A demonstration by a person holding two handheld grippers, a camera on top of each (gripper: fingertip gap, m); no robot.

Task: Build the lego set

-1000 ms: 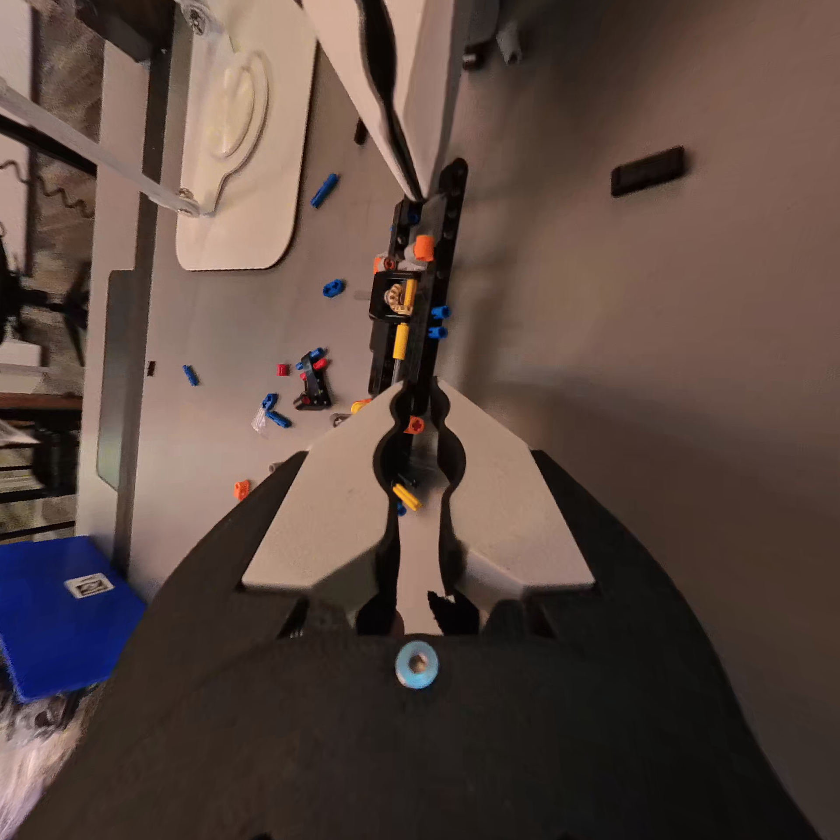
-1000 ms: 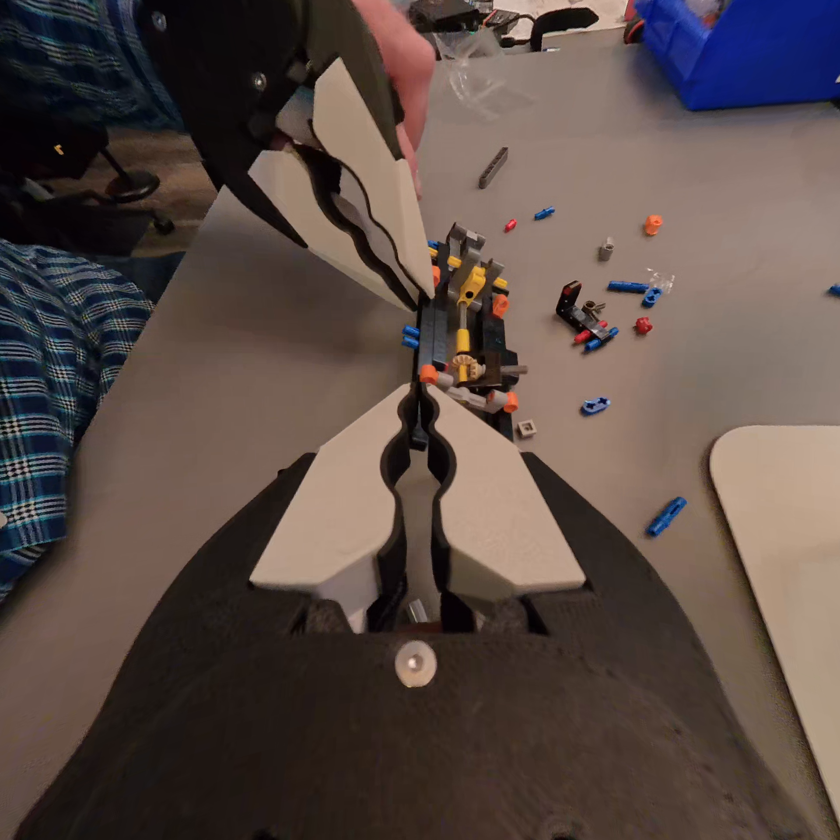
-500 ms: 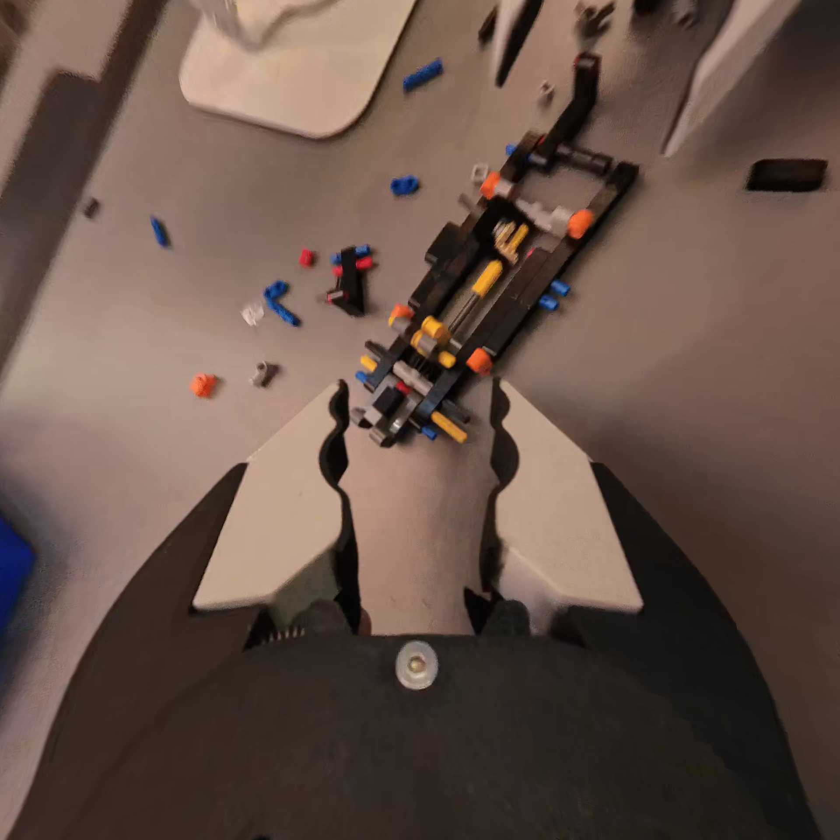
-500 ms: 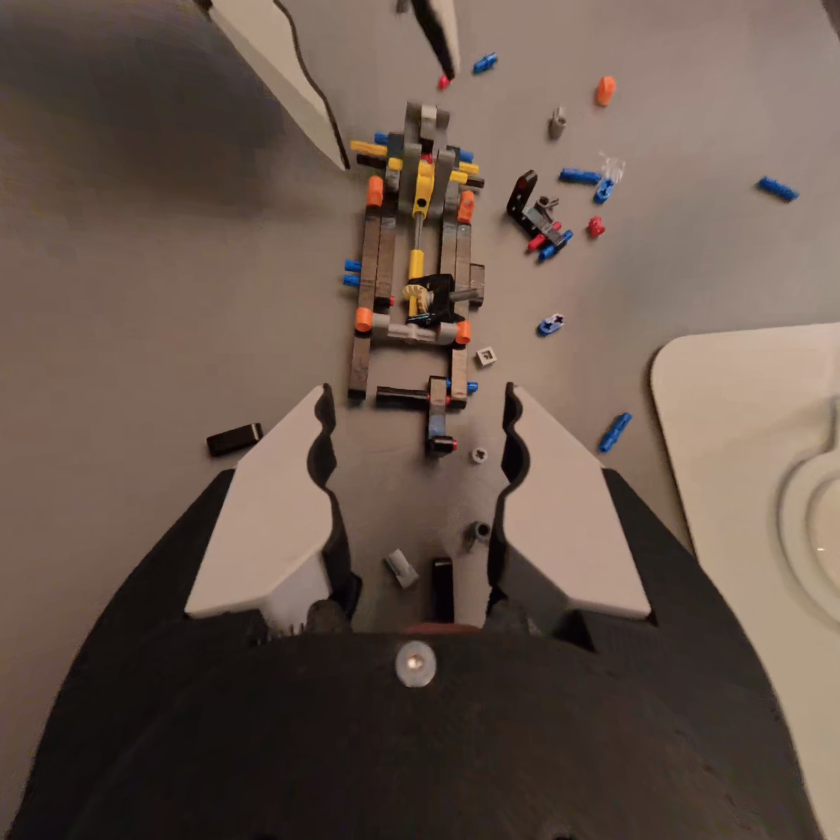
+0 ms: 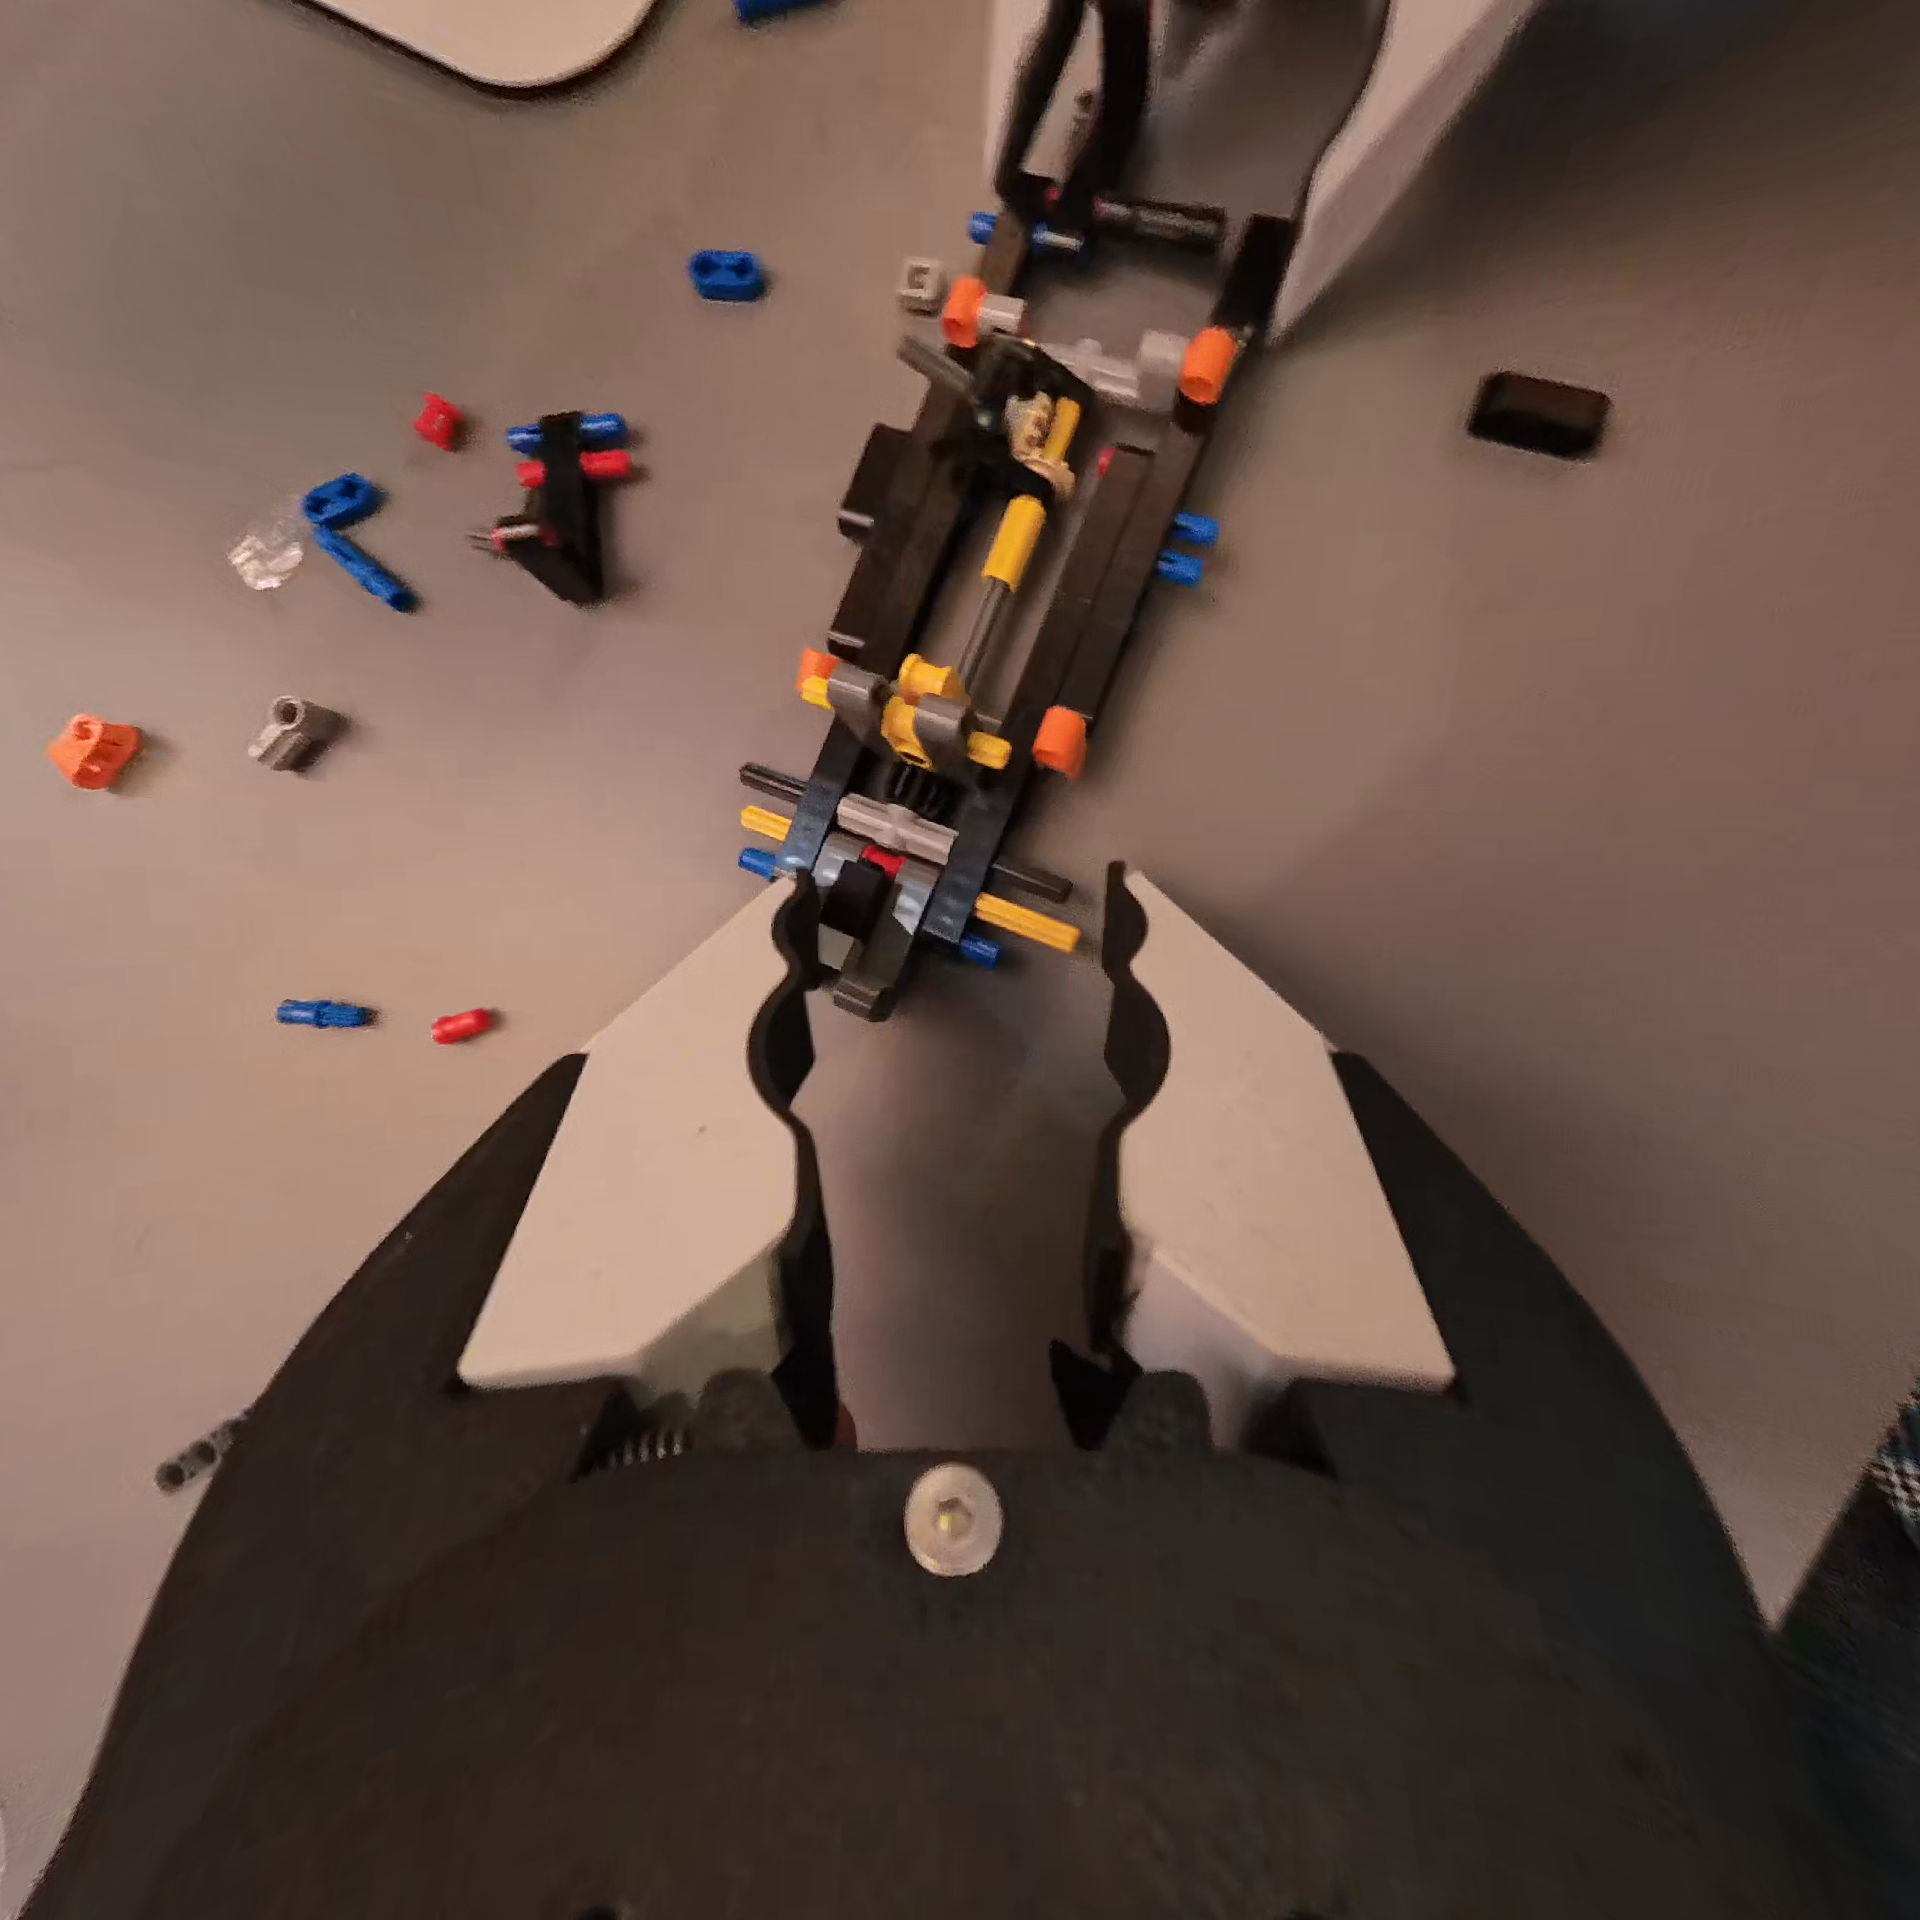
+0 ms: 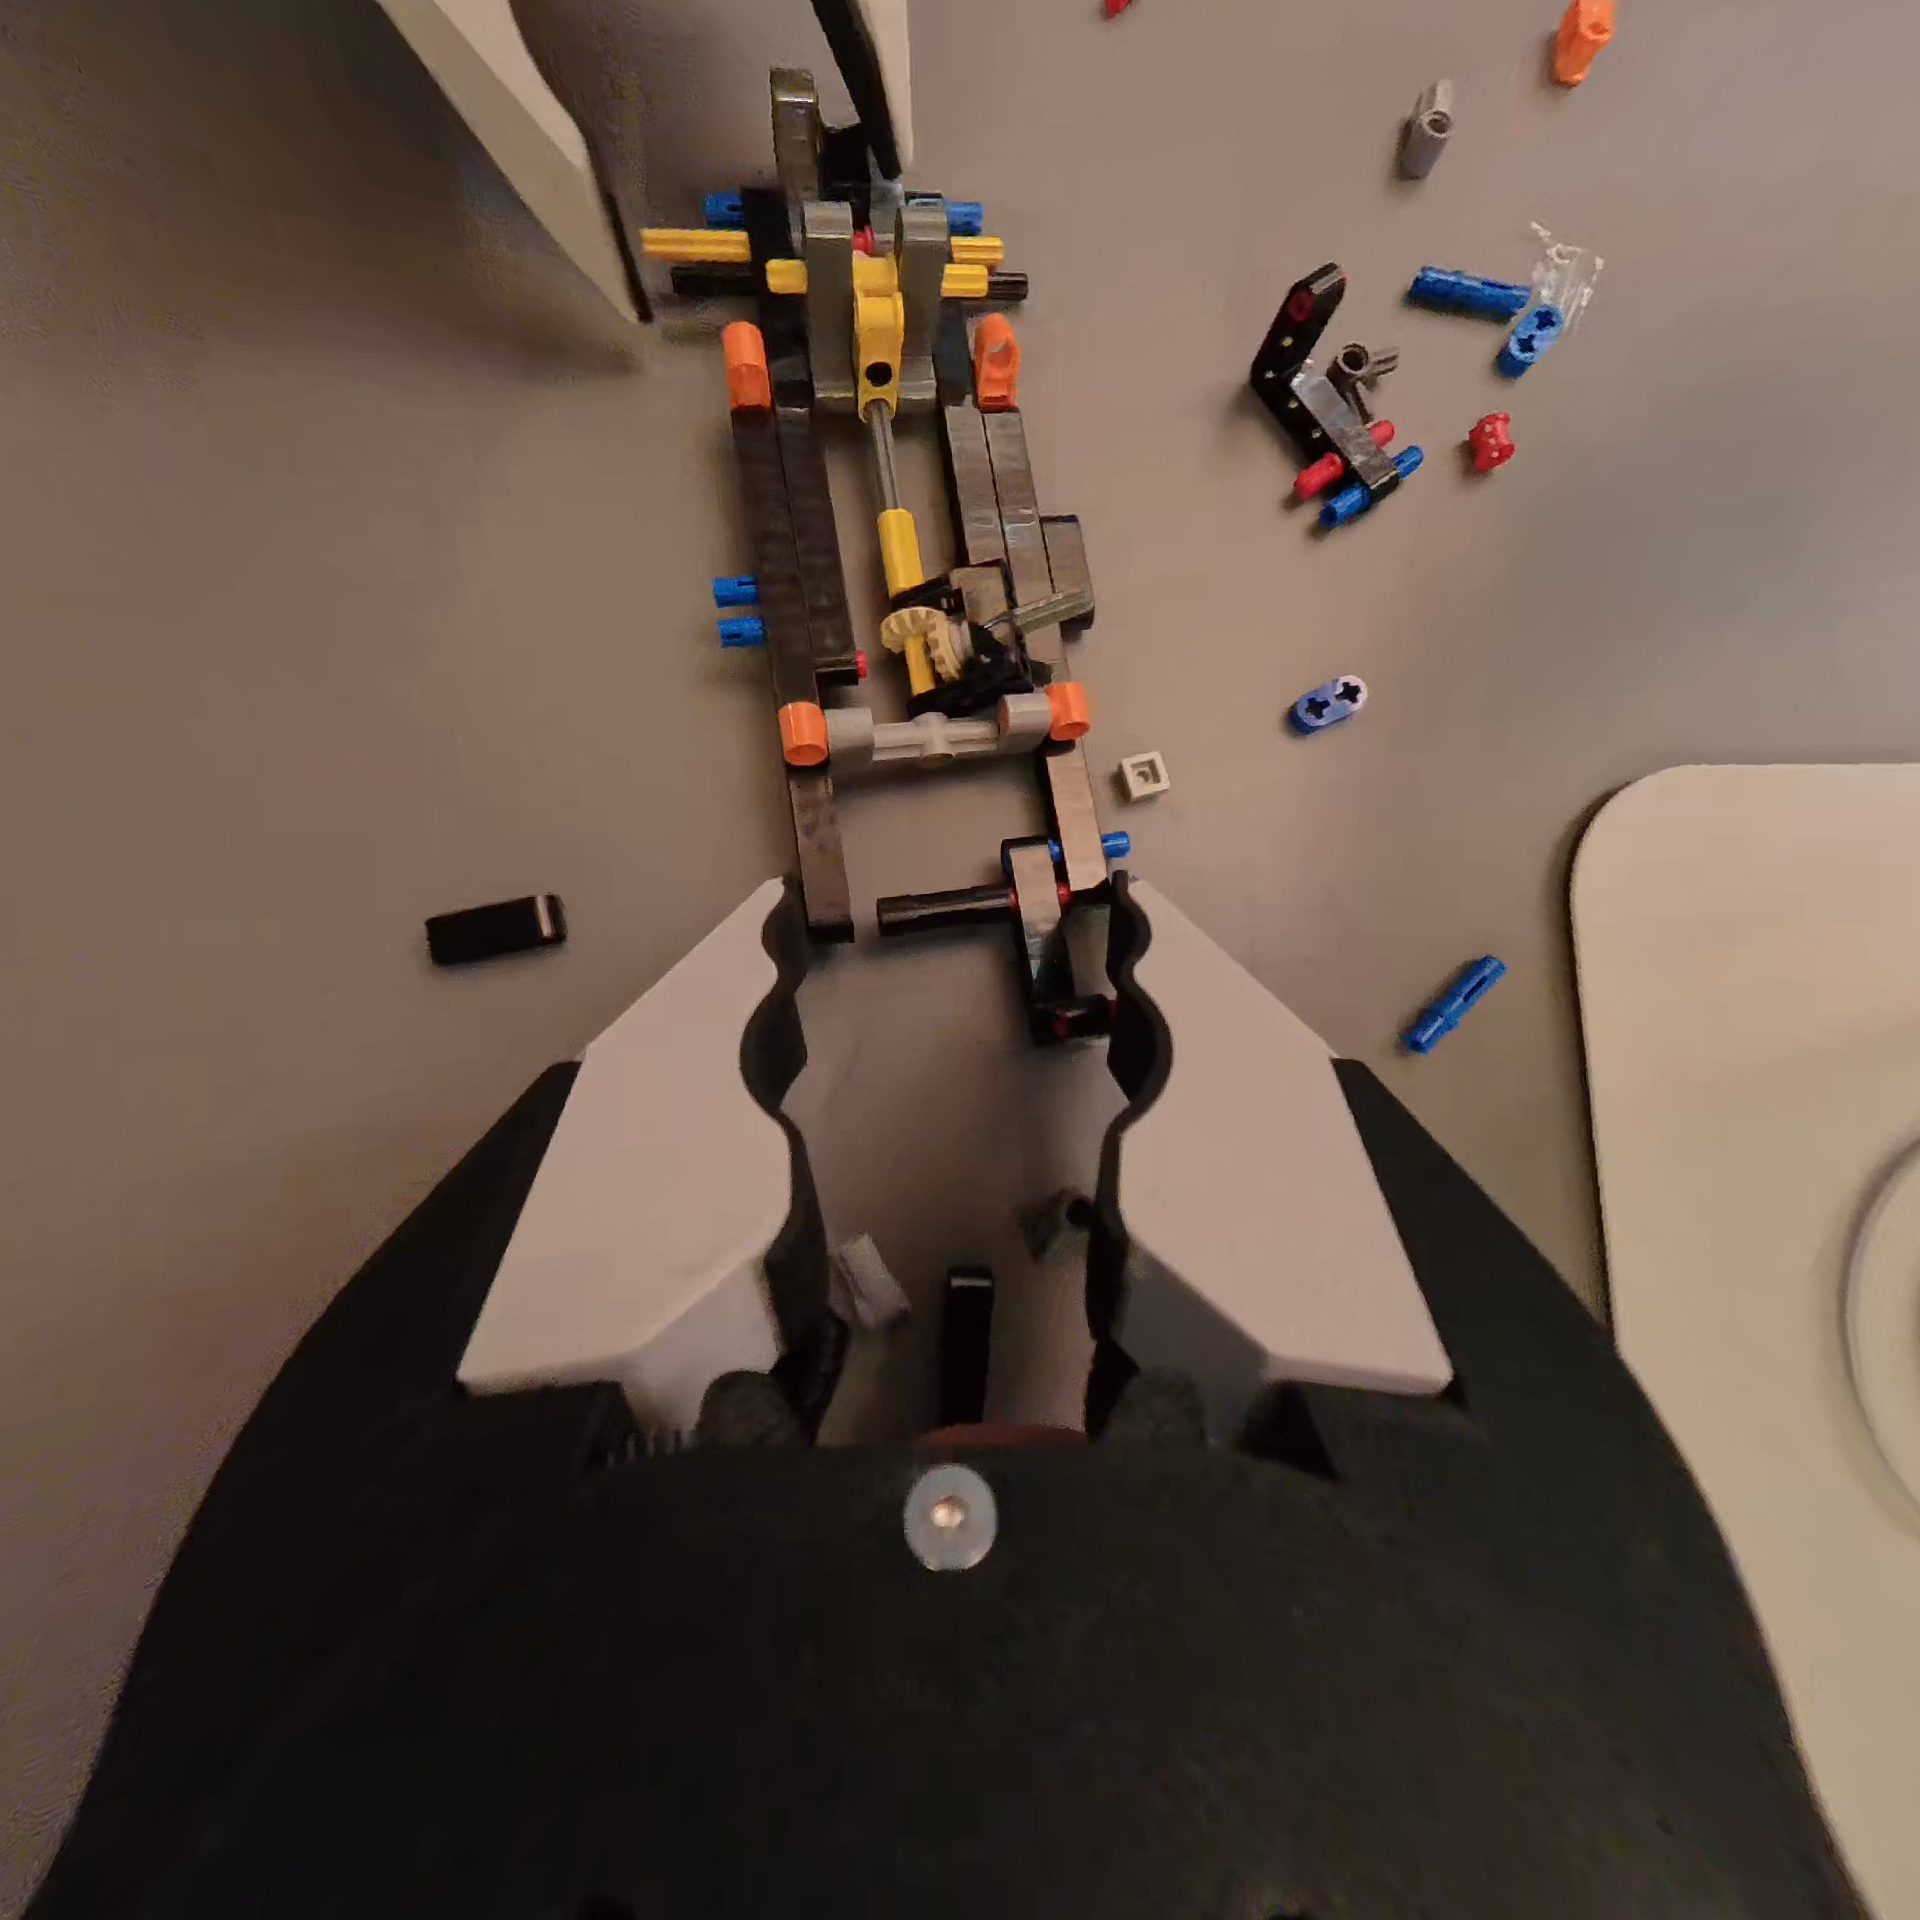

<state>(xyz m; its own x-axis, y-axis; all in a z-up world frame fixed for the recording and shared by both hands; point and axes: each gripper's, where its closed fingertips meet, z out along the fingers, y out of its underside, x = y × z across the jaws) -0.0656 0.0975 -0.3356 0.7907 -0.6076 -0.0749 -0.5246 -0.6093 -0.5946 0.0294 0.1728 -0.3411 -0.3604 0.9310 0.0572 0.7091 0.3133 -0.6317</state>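
Observation:
The long black lego chassis (image 5: 997, 582), with a yellow shaft, orange bushes and blue pins, lies flat on the grey table (image 5: 1455, 831). My left gripper (image 5: 951, 894) is open, and the chassis's near end sits between its fingertips. In the right wrist view the chassis (image 6: 904, 520) runs away from me. My right gripper (image 6: 954, 894) is open around its other end, with the right fingertip beside a black link. Neither gripper holds anything. The right gripper's finger (image 5: 1351, 156) shows at the chassis's far end, as does the left gripper's finger (image 6: 520, 125).
Loose parts lie beside the chassis: a black angled sub-assembly (image 6: 1320, 395), a blue link (image 6: 1327, 704), a blue pin (image 6: 1452, 1003), a small black brick (image 6: 494, 928), an orange piece (image 5: 94, 748) and a red pin (image 5: 460, 1025). A white pad (image 6: 1745, 1143) lies at the right. The grippers' ends are close to 12 cm from one another.
A second ago both grippers were shut on the chassis, held on its edge. Both have opened, the chassis now lies flat, and both grippers have come close around its ends.

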